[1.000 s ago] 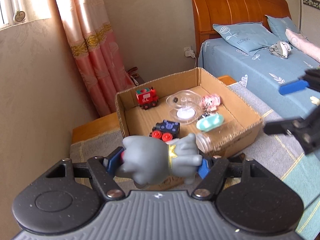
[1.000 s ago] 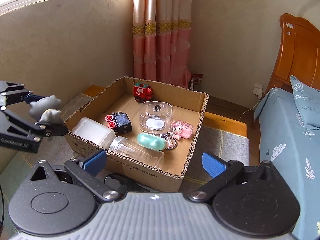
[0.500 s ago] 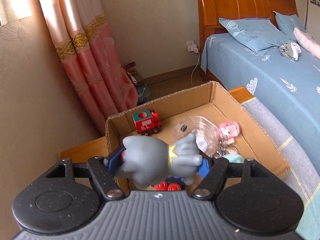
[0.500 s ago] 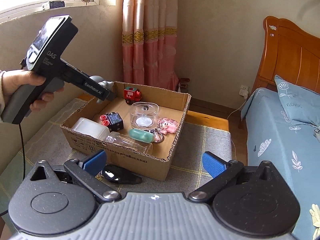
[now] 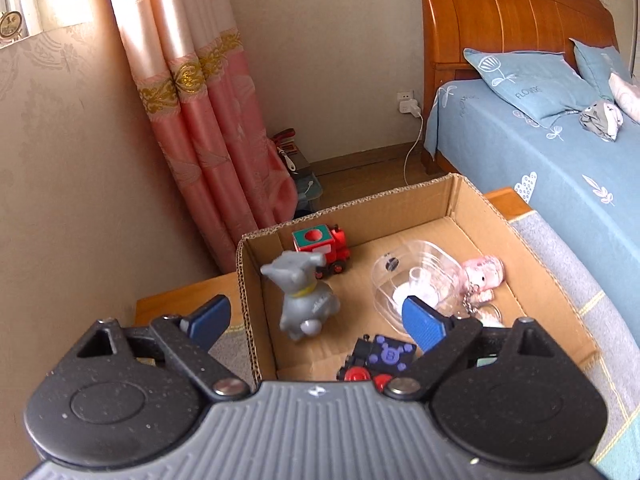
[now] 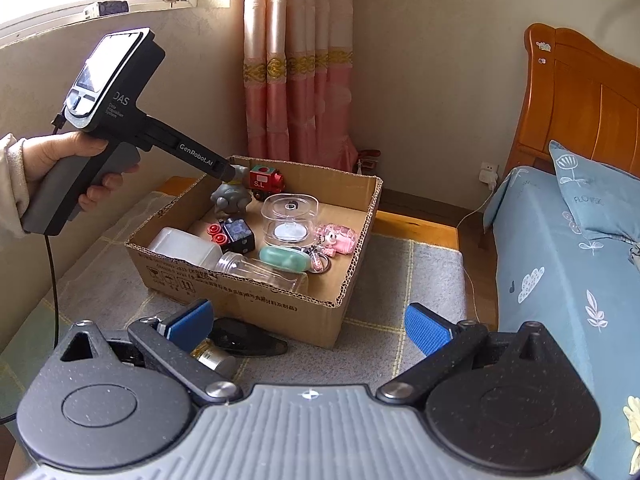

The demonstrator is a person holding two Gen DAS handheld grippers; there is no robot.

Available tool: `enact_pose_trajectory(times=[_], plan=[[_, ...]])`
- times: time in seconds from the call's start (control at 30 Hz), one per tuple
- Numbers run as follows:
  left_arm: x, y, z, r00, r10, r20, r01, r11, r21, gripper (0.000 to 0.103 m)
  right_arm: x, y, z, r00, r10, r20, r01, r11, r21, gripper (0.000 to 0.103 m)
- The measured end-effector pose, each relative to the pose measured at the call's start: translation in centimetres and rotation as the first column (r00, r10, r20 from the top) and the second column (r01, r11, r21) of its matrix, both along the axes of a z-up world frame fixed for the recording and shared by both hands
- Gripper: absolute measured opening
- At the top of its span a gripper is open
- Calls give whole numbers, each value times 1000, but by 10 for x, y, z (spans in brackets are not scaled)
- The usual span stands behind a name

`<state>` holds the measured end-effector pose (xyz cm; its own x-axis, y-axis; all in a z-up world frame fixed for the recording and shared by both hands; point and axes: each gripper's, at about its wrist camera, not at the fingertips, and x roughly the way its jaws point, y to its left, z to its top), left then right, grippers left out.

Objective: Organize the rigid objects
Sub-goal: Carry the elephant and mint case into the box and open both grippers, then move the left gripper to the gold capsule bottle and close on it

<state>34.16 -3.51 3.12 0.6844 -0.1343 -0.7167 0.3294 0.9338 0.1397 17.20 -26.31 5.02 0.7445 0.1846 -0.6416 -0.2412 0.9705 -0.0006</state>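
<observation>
A grey toy animal (image 5: pixel 303 298) is in the cardboard box's (image 5: pixel 460 192) far left corner, blurred, beside a red toy train (image 5: pixel 322 246). My left gripper (image 5: pixel 316 322) is open above the box, empty. The toy also shows in the right wrist view (image 6: pixel 231 196), in the box (image 6: pixel 256 300) under the left gripper's tip (image 6: pixel 224 172). My right gripper (image 6: pixel 306 326) is open and empty, in front of the box. The box also holds a black toy car (image 6: pixel 236 236), a clear case (image 6: pixel 290 216), a pink keychain (image 6: pixel 338 238), a mint case (image 6: pixel 284 258), a glass jar (image 6: pixel 260 272) and a white container (image 6: pixel 184 246).
A black flat object (image 6: pixel 248 342) and a small brass-coloured cylinder (image 6: pixel 212 358) lie on the grey mat in front of the box. A bed (image 6: pixel 560 248) with blue bedding stands to the right. A pink curtain (image 6: pixel 300 80) hangs behind the box.
My left gripper has opened and let go of the grey toy, which now is in the box's far left corner. The right gripper has drawn back a little.
</observation>
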Motion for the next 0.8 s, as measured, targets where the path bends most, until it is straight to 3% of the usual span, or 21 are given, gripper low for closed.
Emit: enact_pose_trajectory(times=[0.43,0.8], plan=[[-68,13,10,1000,-16,17,17,999,-46,99,-29,3,-7,997,-69,-15,69,997,14,103],[-136,10,-8,999,-43,-2,42,996,-77,100,-51,-10,-47,979,-173,-104,179,982,55,103]])
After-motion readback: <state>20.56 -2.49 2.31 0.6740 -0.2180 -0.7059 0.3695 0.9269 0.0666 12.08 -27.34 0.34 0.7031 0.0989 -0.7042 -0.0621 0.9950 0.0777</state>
